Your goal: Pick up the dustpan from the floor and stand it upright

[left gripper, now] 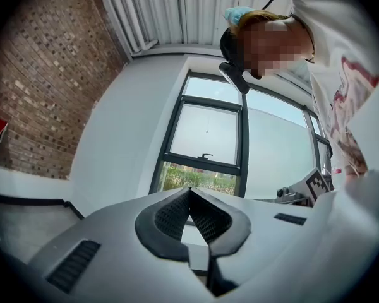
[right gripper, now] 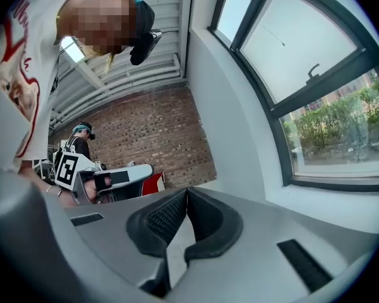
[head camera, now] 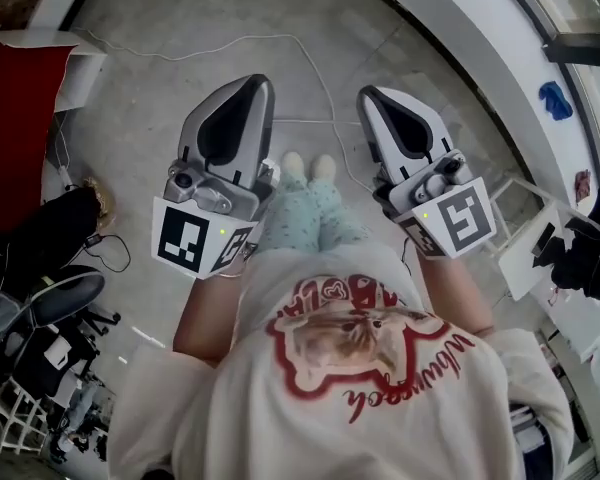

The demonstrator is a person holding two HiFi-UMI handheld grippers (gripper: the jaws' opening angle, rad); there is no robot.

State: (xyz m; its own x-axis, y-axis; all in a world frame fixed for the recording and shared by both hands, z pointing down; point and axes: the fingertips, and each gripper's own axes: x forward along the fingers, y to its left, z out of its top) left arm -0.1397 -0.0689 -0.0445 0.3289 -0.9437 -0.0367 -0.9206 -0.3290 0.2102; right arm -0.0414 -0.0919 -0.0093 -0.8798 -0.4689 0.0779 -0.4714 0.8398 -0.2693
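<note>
Head view: my left gripper (head camera: 255,86) and right gripper (head camera: 372,96) are both closed and empty above the grey floor (head camera: 160,68). No dustpan shows in any view.

Left gripper view: a window (left gripper: 208,134).

Right gripper view: a brick wall (right gripper: 151,131).

Searching without seeing it, I may snag the white cable (head camera: 280,36). My shirt's (head camera: 360,368) red lettering is unreadable.

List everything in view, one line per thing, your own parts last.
Grey concrete floor: one, grey, underfoot.
Thin white cable: one, white, looping across the floor ahead.
Flat red panel: one, red, far left.
Black office chair: one, black, lower left.
Red brick wall: one, reddish-brown, left of window.
Dark-framed window: one, black frame, shrubs outside.
Small blue object: one, blue, far right.
Dustpan: none in view.
Feet in white socks: two, white, between grippers.
Left gripper: one, grey, jaws shut, empty.
Right gripper: one, grey, jaws shut, empty.
</note>
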